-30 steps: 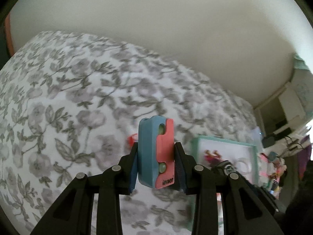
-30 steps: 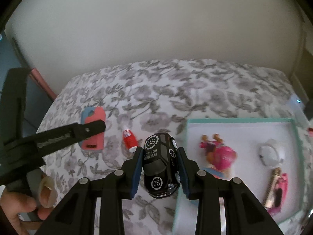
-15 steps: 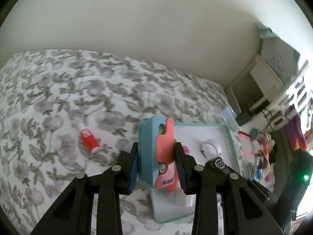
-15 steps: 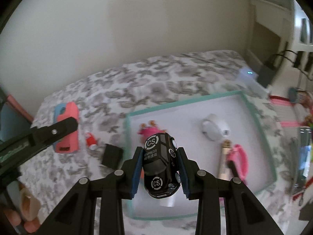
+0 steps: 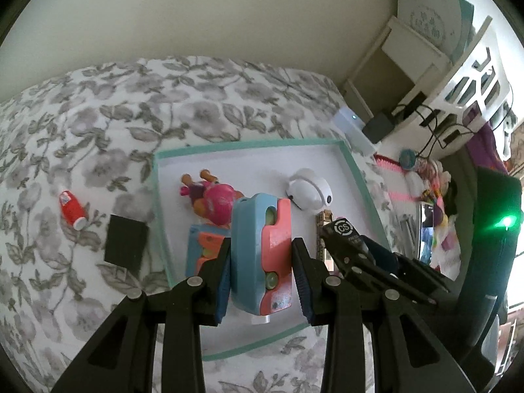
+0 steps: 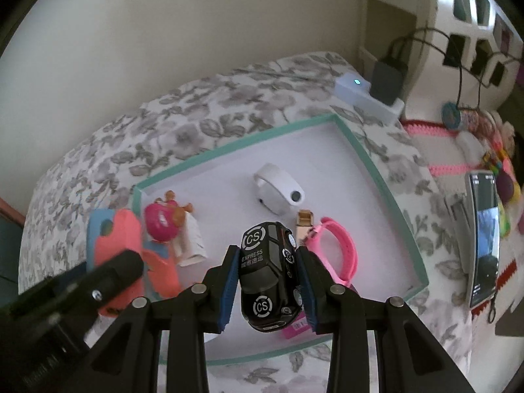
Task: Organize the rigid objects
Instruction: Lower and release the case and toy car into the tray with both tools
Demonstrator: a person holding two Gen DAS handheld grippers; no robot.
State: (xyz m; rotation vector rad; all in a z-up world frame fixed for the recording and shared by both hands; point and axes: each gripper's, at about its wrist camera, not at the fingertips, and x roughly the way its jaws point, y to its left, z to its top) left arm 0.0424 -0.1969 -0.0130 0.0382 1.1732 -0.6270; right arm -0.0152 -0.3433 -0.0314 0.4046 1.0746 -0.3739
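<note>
Both grippers hang over the tray [image 5: 357,177] on the bed [image 5: 196,98] with its grey floral cover. The left gripper [image 5: 260,271] is clamped on a blue-and-coral block [image 5: 262,255], blue pads pressing both flanks, the block held upright over the tray's near-left part. Just to its right, the right gripper [image 6: 266,281] is grasping a black toy car [image 6: 270,278], white "CS" roundels and "EXPRESS" on the roof, nose pointing toward the camera, above the tray's near middle.

Down inside the teal-rimmed tray: a pink doll [image 5: 213,196] lying at the left, a second blue-and-orange block [image 5: 203,245] beside it, a white wristband [image 6: 278,193] near the centre, a pink band [image 6: 337,255] with a gold clasp piece [image 6: 304,221] to the right of the car.

Outside the tray, on the bedcover to its left, a small red bottle with a white cap [image 5: 72,209] lies on its side, and a flat black square [image 5: 126,245] sits just beside the tray's left rim. A phone [image 6: 483,235] lies on the far right.
</note>
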